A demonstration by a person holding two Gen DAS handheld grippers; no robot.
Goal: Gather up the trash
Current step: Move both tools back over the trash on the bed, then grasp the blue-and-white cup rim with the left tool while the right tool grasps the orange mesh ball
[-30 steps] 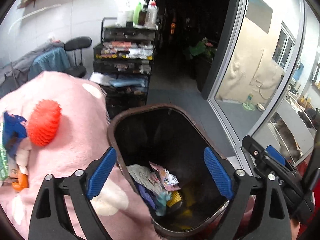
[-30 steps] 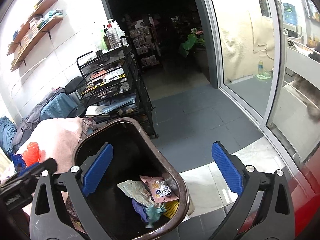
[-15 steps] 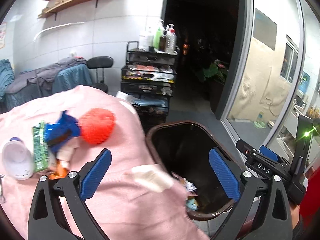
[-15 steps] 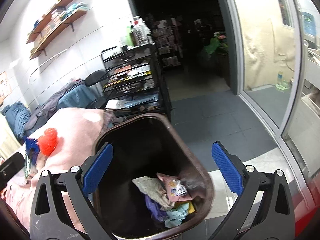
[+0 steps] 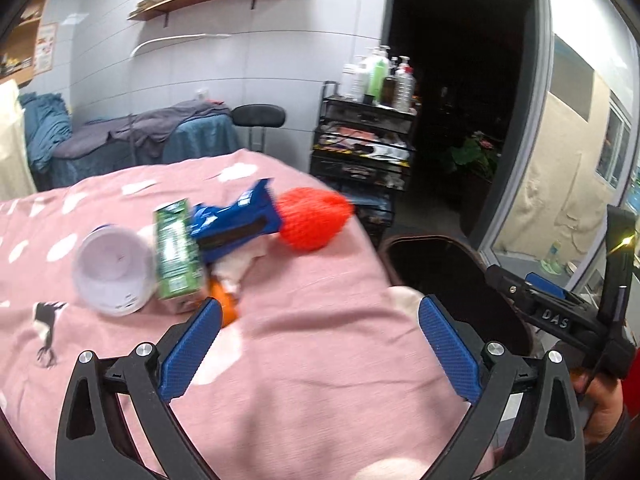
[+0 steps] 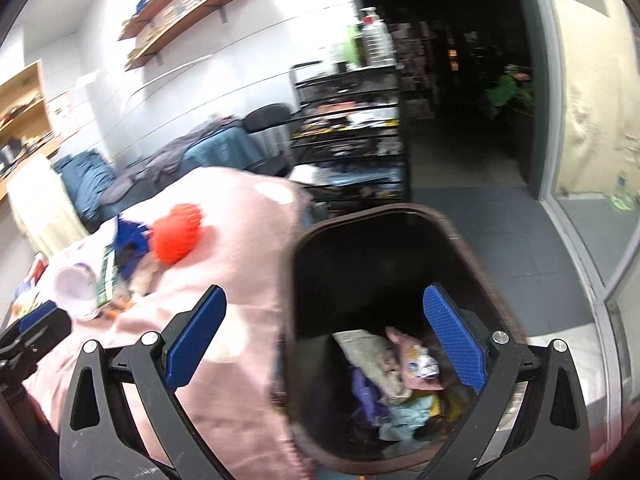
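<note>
A dark brown trash bin (image 6: 360, 232) stands beside a table with a pink cloth (image 5: 320, 360); crumpled wrappers (image 6: 400, 368) lie at its bottom. On the cloth lie a white cup (image 5: 114, 276), a green carton (image 5: 174, 250), a blue wrapper (image 5: 240, 220), a red mesh ball (image 5: 312, 222) and an orange scrap (image 5: 225, 304). My left gripper (image 5: 320, 354) is open and empty above the cloth, near the trash pile. My right gripper (image 6: 324, 344) is open and empty over the bin's left rim. The bin's rim (image 5: 400, 264) also shows in the left wrist view.
A black wire rack (image 5: 360, 148) with bottles on top stands behind the table. A black stool (image 5: 258, 118) and cloth-covered furniture (image 5: 140, 140) are by the wall. A glass door (image 6: 592, 160) is on the right, with grey floor tiles (image 6: 500, 220).
Both grippers have swung left from over the bin toward the table. The left view now faces the trash pile on the cloth. Both stay open and empty.
</note>
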